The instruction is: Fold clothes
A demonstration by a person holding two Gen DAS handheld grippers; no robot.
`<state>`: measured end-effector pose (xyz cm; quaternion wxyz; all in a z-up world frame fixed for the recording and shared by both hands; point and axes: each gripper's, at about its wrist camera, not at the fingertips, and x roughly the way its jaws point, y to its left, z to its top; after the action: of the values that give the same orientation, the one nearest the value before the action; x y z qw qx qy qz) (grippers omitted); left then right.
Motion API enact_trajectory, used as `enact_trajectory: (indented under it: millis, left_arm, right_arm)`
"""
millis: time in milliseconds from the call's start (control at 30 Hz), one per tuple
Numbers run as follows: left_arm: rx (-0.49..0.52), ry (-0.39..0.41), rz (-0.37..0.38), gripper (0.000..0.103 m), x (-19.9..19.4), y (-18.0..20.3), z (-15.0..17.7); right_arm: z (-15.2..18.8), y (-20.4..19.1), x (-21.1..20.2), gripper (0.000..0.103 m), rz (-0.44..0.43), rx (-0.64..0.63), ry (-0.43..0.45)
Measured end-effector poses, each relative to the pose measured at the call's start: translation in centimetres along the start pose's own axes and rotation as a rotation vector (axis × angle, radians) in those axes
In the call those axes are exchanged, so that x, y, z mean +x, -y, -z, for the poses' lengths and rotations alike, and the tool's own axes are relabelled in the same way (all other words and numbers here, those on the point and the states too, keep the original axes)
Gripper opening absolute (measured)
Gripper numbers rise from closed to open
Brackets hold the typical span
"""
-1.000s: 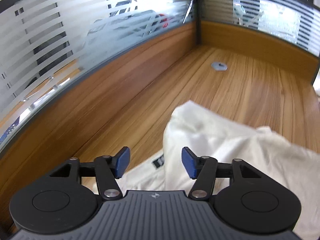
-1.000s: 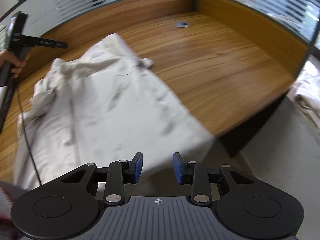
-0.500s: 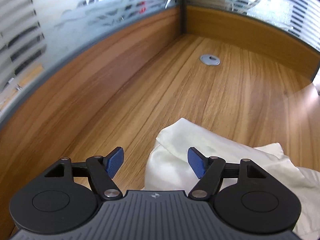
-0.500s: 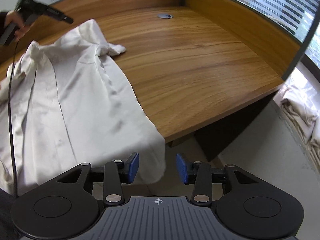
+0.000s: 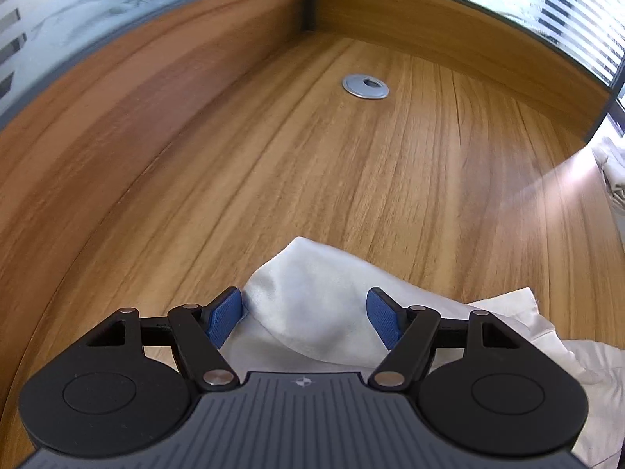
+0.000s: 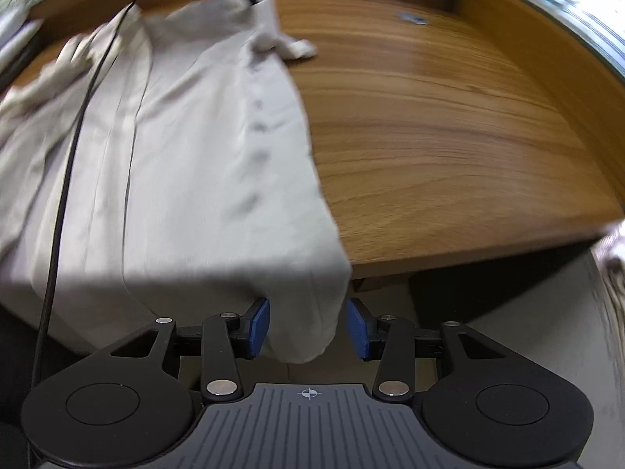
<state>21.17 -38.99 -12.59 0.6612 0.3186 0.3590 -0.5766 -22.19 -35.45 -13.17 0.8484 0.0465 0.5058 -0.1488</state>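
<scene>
Your cream shirt (image 6: pixel 203 148) lies spread on the wooden table (image 6: pixel 449 125), its bottom corner drooping over the near edge. A black cable (image 6: pixel 66 179) trails across the cloth on the left of the right wrist view, and a small silver cable grommet (image 5: pixel 365 86) sits in the bare wood beyond the shirt. Wooden partitions topped with striped frosted glass (image 5: pixel 578 11) close off the far side, and more pale cloth (image 5: pixel 611 172) lies past the table's right end.

Your left gripper (image 5: pixel 304 322) stands wide open around a raised fold of the shirt near its top end; the pads do not press it. Your right gripper (image 6: pixel 308 328) straddles the hanging corner, open, the cloth loose between the blue pads.

Compared with a second ago, both sets of jaws have just been opening, and both cameras now sit closer to the cloth: the fold and the corner are now between the pads rather than ahead of them.

No writing can be read.
</scene>
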Motion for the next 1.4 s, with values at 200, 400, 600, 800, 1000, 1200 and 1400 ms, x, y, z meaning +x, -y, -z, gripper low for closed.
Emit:
enact_trajectory:
  millis: [200, 400, 600, 800, 1000, 1200, 1400]
  left_arm:
    - [0.026, -0.016, -0.014, 0.008, 0.7, 0.8, 0.4]
    - [0.002, 0.086, -0.082, 0.007, -2.6, 1.6, 0.8]
    - [-0.073, 0.13, -0.143, 0.007, -7.0, 2.2, 1.8]
    - [-0.172, 0.18, -0.195, 0.007, -11.5, 1.7, 3.2]
    - [-0.288, 0.224, -0.302, 0.005, -14.2, -0.2, 2.8]
    - [-0.499, 0.23, -0.417, 0.004, -15.8, -2.8, 3.5]
    - [-0.692, 0.215, -0.505, 0.003, -18.3, -4.7, 6.2]
  right_arm:
    - [-0.2, 0.6, 1.3, 0.006, -0.074, -0.071, -0.013]
    - [-1.5, 1.8, -1.1, 0.003, -0.034, -0.059, -0.059]
    - [-4.1, 3.4, -4.0, 0.003, 0.07, -0.142, -0.1]
    - [-8.6, 7.7, -2.8, 0.003, 0.178, -0.287, -0.127]
    - [-15.0, 11.9, 0.8, 0.003, 0.257, -0.462, -0.13]
    - [-23.4, 14.5, 5.2, 0.003, 0.282, -0.661, -0.073]
    - [-31.2, 14.3, 10.7, 0.003, 0.29, -0.908, -0.002]
